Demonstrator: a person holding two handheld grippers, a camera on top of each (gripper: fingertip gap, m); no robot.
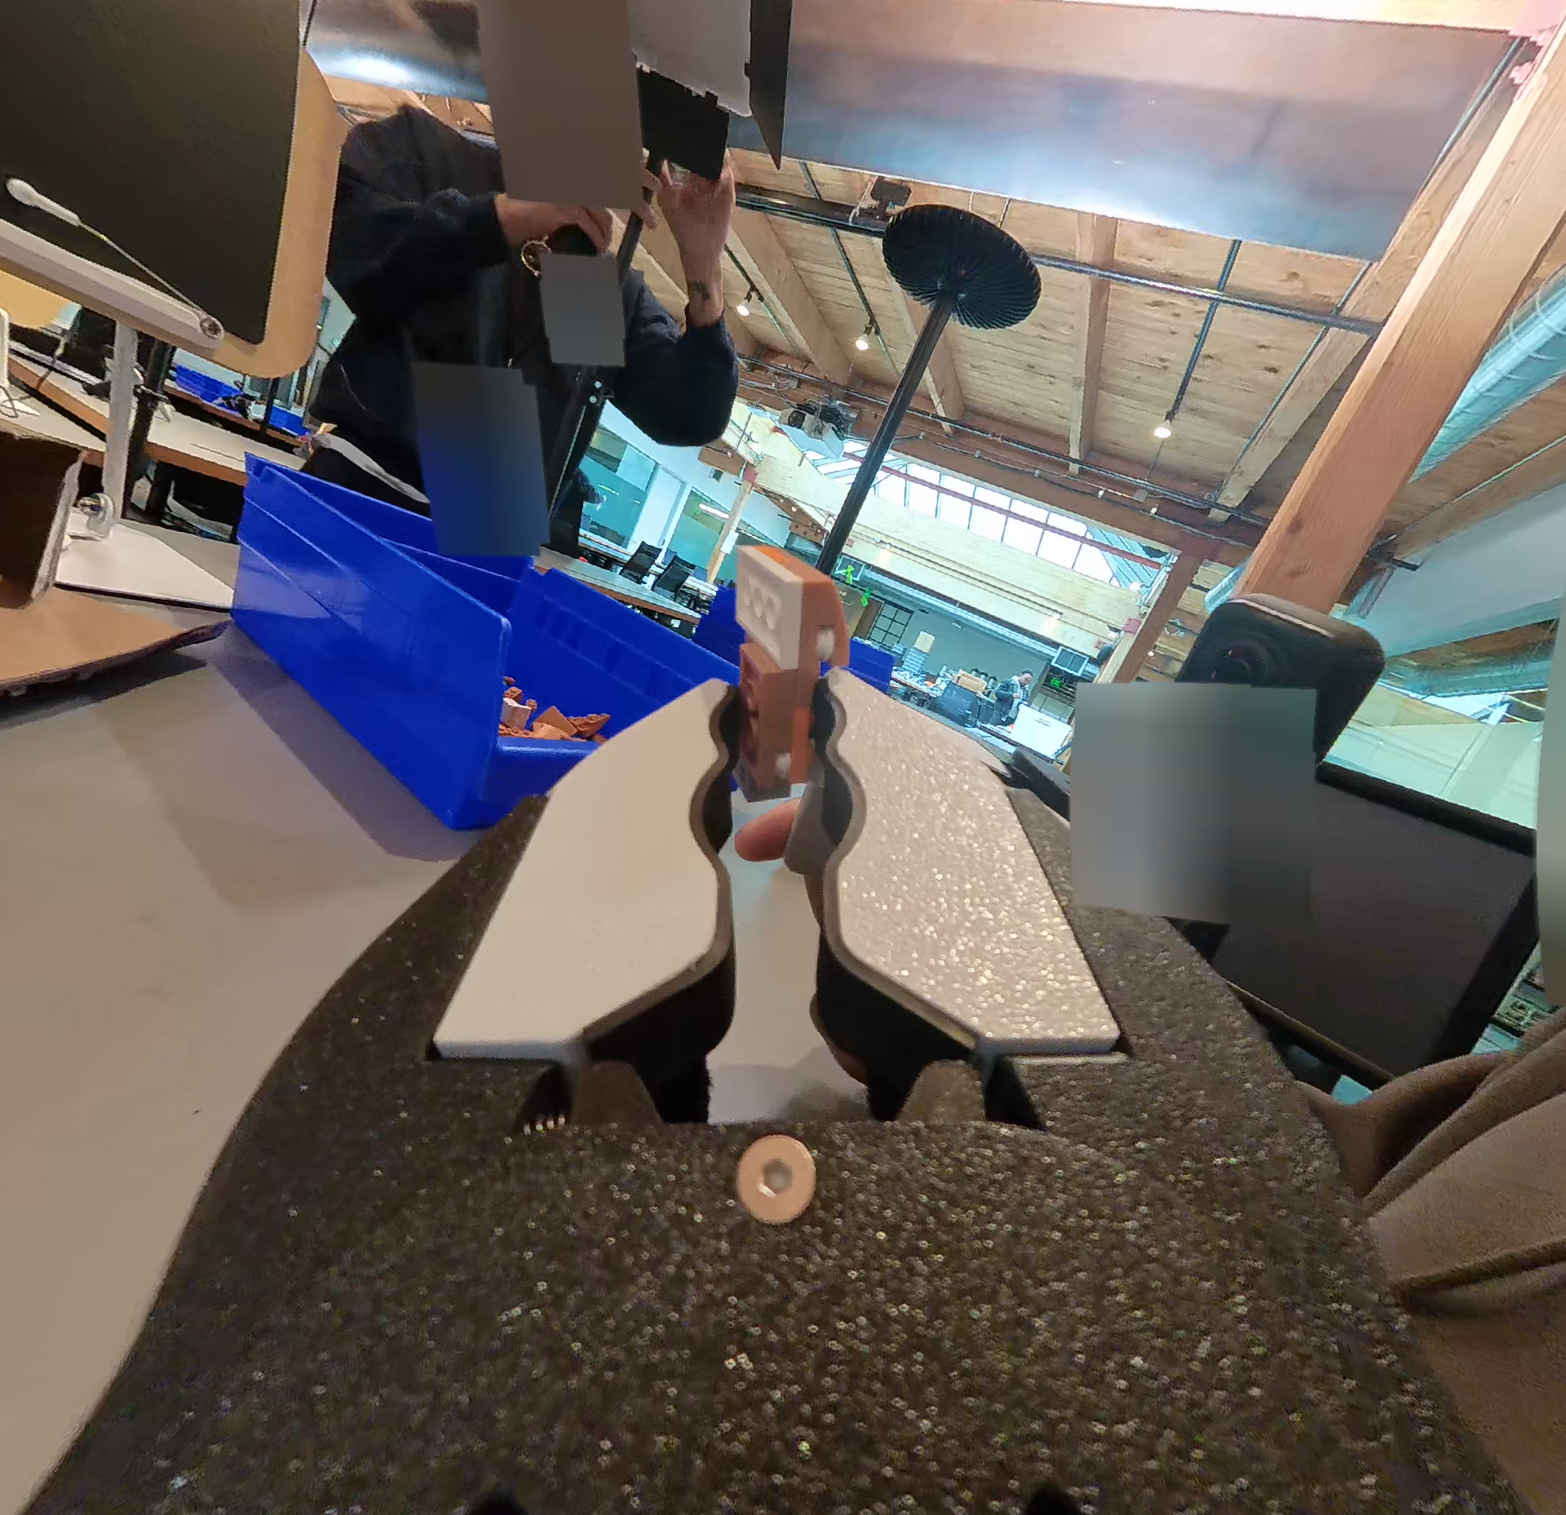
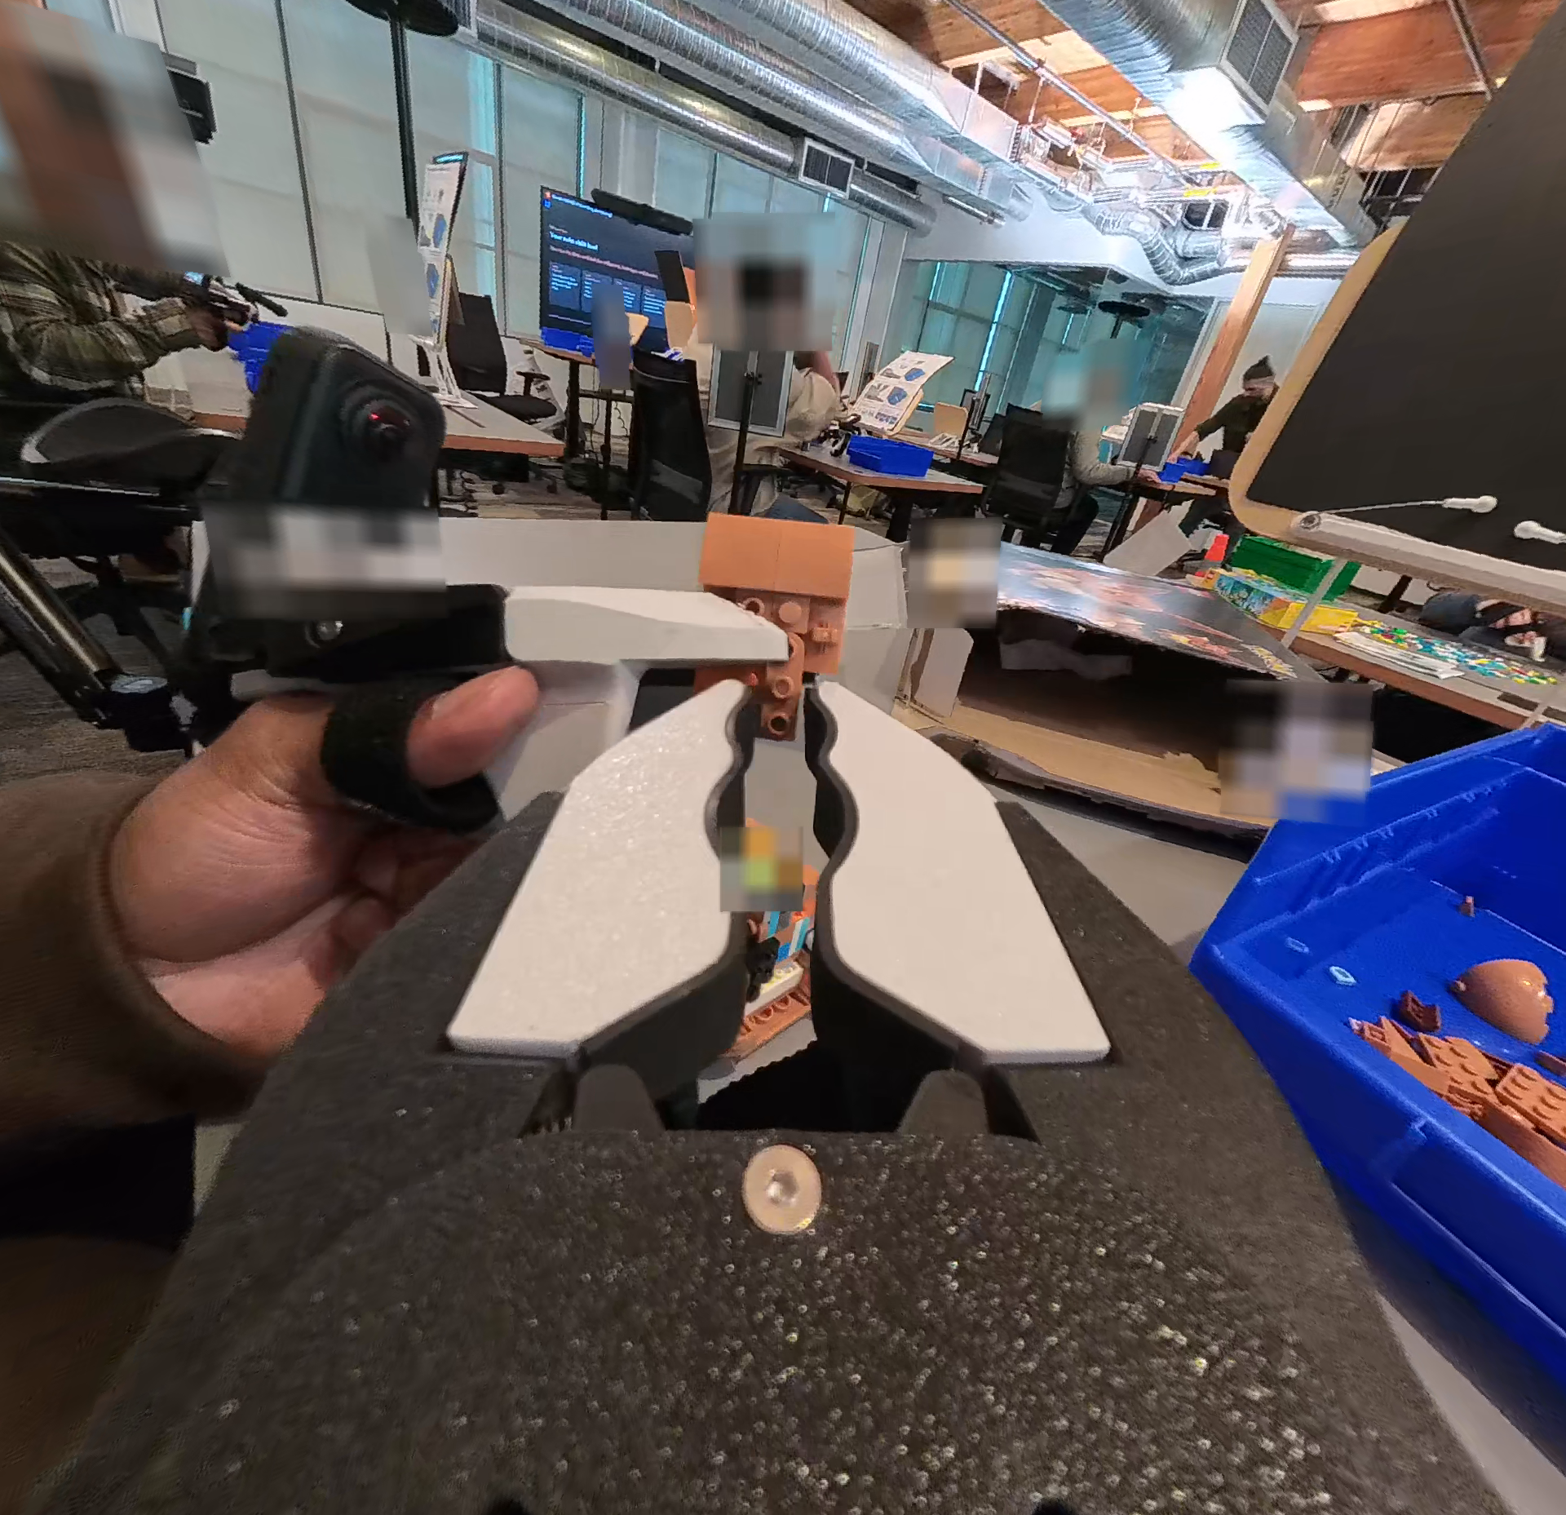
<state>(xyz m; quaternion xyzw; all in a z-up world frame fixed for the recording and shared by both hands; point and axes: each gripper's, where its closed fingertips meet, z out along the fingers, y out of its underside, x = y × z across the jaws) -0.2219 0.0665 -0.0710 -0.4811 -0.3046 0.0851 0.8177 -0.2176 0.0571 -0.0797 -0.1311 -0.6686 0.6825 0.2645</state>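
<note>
My left gripper is shut on a small brick assembly of brown bricks with a white plate on top, held up in the air. In the right wrist view the left gripper reaches in from the left, a hand around its grip, and holds the brown block. My right gripper is shut on a small brown studded brick that hangs from the block's underside. The two grippers meet at nearly a right angle. The right gripper's camera housing shows at the right of the left wrist view.
A blue bin holding loose brown bricks stands on the grey table; it also shows at the right of the right wrist view. A partly built colourful model lies on the table below my right gripper. A person stands behind the bin. A black board leans at right. The grippers are tip to tip, or close to it.
</note>
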